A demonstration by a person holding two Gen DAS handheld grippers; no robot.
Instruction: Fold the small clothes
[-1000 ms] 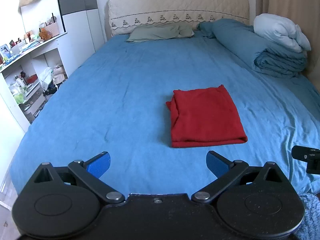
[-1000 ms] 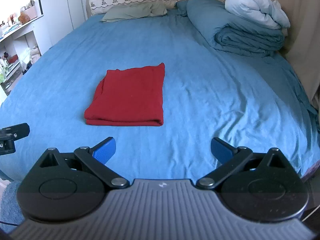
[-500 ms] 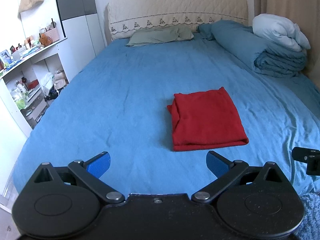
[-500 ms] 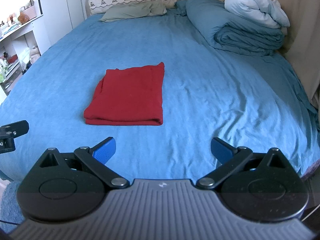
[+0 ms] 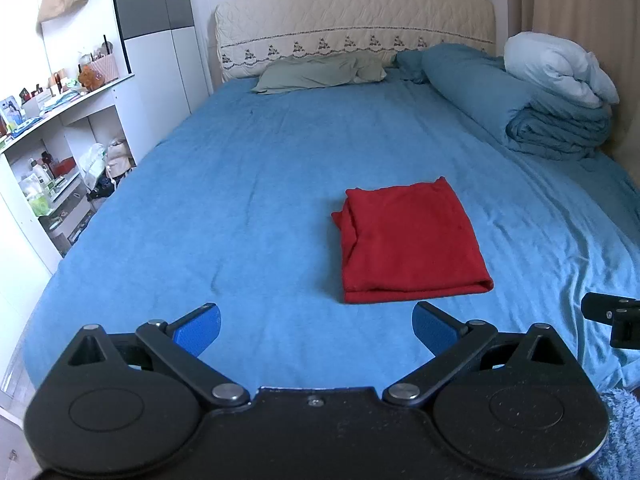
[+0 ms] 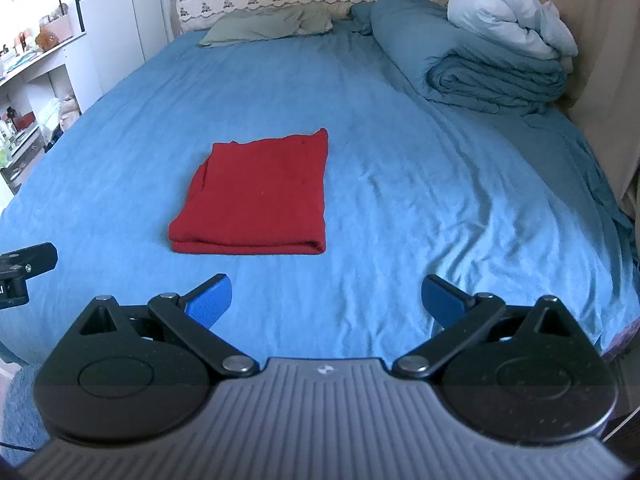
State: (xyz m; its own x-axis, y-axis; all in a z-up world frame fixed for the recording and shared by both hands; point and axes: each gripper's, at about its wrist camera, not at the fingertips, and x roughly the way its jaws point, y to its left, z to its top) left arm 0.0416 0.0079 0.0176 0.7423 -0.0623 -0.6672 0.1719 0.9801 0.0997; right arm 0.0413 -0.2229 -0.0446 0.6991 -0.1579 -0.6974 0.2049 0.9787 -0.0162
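Observation:
A red garment (image 5: 408, 240) lies folded into a neat rectangle on the blue bedsheet (image 5: 248, 184), its fold toward me. It also shows in the right wrist view (image 6: 256, 196). My left gripper (image 5: 316, 326) is open and empty, held back from the garment's near edge. My right gripper (image 6: 326, 300) is open and empty too, a little short of the garment and to its right. Each gripper's tip shows at the edge of the other's view.
A rolled blue duvet (image 5: 520, 116) with a white quilt (image 5: 560, 76) on top lies along the right side. A green pillow (image 5: 316, 74) lies by the headboard. White shelves (image 5: 60, 152) with clutter stand left of the bed.
The left wrist view has tilted or drawn back slightly, so the garment sits a bit farther away. The garment has not moved. Both grippers stay open.

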